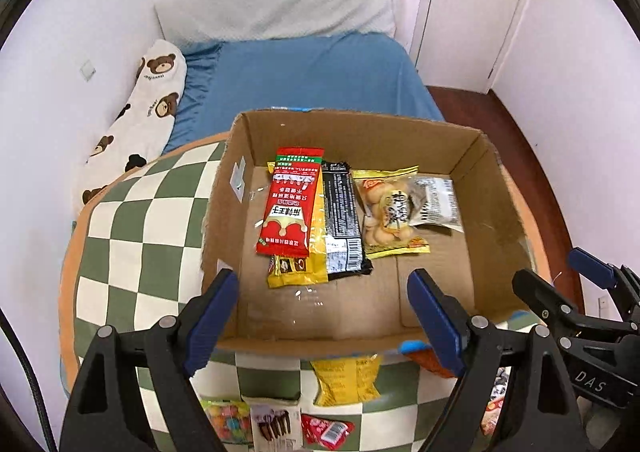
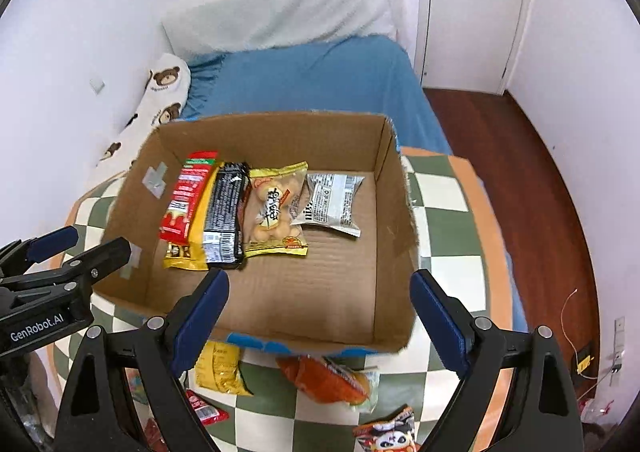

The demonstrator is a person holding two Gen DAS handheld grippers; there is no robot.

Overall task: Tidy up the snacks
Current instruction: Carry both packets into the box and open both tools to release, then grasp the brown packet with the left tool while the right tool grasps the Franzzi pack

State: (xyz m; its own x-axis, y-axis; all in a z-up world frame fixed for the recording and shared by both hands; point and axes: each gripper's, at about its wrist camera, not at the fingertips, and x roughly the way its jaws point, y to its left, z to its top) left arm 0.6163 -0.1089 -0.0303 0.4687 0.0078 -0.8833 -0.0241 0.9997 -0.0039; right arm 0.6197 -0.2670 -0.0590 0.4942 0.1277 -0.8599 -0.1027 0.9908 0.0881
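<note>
An open cardboard box (image 1: 492,219) (image 2: 394,211) sits on a green-and-white checkered cushion (image 1: 132,236) (image 2: 448,236). Inside lie a red packet (image 1: 290,203) (image 2: 186,199) on a yellow one (image 1: 298,272), a black bar (image 1: 342,219) (image 2: 224,215), a yellow-edged bag of round snacks (image 1: 390,211) (image 2: 276,211) and a silver packet (image 1: 436,201) (image 2: 330,201). My left gripper (image 1: 324,316) and right gripper (image 2: 320,316) are open and empty, both just above the box's near wall. Loose snacks lie in front: a yellow bag (image 1: 346,380) (image 2: 218,370), an orange bag (image 2: 326,378), a panda packet (image 2: 386,432).
A colourful candy bag (image 1: 226,420), a white packet (image 1: 276,424) and a small red packet (image 1: 326,430) (image 2: 206,410) lie on the cushion's near edge. Behind is a blue bed (image 1: 312,71) with a bear-print pillow (image 1: 148,107). Wooden floor (image 2: 520,171) lies to the right.
</note>
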